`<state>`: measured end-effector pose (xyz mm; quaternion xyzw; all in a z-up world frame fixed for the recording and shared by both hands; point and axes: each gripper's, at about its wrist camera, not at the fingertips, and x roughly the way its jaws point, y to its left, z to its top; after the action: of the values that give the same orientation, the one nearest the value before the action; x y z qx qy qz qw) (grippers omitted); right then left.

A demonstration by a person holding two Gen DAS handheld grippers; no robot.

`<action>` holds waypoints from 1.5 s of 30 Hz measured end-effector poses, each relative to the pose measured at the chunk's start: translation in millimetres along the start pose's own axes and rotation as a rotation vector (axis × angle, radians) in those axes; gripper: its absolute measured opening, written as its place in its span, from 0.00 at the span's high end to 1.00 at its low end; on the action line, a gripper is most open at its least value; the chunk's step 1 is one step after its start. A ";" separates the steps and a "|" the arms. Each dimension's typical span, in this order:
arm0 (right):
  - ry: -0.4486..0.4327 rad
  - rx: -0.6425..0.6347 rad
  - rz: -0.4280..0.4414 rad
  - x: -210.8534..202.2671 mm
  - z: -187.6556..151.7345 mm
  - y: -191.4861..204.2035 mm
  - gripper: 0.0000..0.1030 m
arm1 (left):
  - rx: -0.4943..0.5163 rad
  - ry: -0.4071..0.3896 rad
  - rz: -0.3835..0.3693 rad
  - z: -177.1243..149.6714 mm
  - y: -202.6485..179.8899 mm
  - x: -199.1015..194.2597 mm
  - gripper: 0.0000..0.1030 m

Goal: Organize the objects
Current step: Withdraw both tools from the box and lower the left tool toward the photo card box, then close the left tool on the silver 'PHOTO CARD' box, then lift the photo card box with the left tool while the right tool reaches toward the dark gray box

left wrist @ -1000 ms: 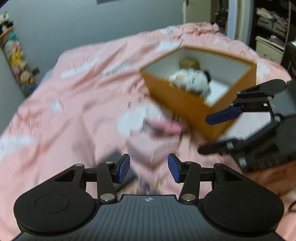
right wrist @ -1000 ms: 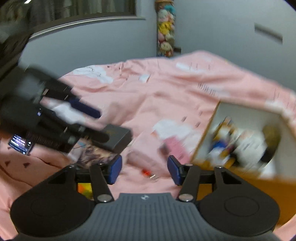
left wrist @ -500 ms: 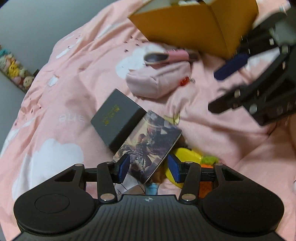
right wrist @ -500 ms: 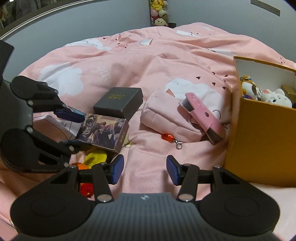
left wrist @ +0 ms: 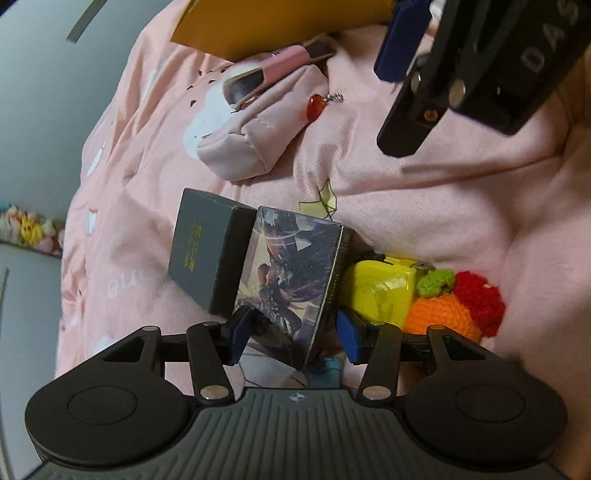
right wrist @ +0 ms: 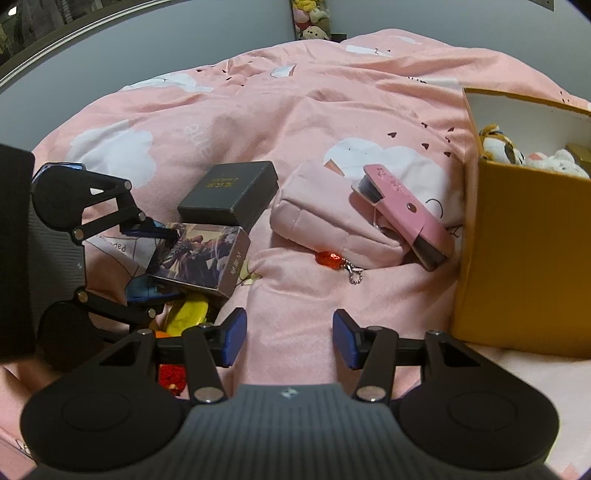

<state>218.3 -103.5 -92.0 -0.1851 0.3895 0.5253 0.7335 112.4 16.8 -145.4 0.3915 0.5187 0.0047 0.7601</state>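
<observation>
My left gripper [left wrist: 291, 339] is open, its pads on either side of a printed picture box [left wrist: 291, 273] lying on the pink bed; the same box shows in the right wrist view [right wrist: 199, 258] between the left gripper's fingers [right wrist: 147, 258]. A dark grey box [left wrist: 207, 251] lies against it. A yellow toy [left wrist: 380, 288] and an orange and red knitted toy [left wrist: 454, 306] lie to the right. My right gripper [right wrist: 288, 338] is open and empty above the blanket. A pink pouch [right wrist: 332, 214] carries a pink case [right wrist: 402, 214] and a red charm [right wrist: 328, 258].
An orange cardboard box [right wrist: 517, 258] holding plush toys [right wrist: 535, 158] stands at the right. The pink blanket [right wrist: 295, 110] with white clouds covers the bed. Grey walls lie behind, with a column of plush toys [right wrist: 312, 18]. Paper lies under the left gripper.
My left gripper has dropped from above the orange box down to the picture box, pads now flanking it. My right gripper has steadied low over the blanket.
</observation>
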 end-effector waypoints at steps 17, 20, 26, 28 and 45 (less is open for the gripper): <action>0.020 0.005 -0.003 3.5 -1.1 -2.4 0.47 | -0.184 -0.079 -0.050 4.8 20.1 -23.5 0.70; 0.020 -0.001 -0.006 4.3 -0.3 -2.0 0.48 | -0.339 -0.123 -0.108 8.0 38.7 -37.1 0.73; 0.022 -0.018 -0.007 6.4 1.4 0.7 0.49 | -0.704 -0.141 -0.331 -0.9 72.4 -38.7 0.74; 0.020 -0.029 -0.007 7.7 2.7 2.5 0.52 | -0.767 -0.137 -0.343 -5.8 76.0 -34.1 0.74; 0.033 -0.048 -0.025 11.3 3.7 3.4 0.58 | -0.658 -0.125 -0.220 9.3 61.1 -18.3 0.72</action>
<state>218.2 -92.6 -97.9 -0.2159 0.3865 0.5221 0.7290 135.7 46.2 -92.9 0.0668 0.4807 0.0659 0.8718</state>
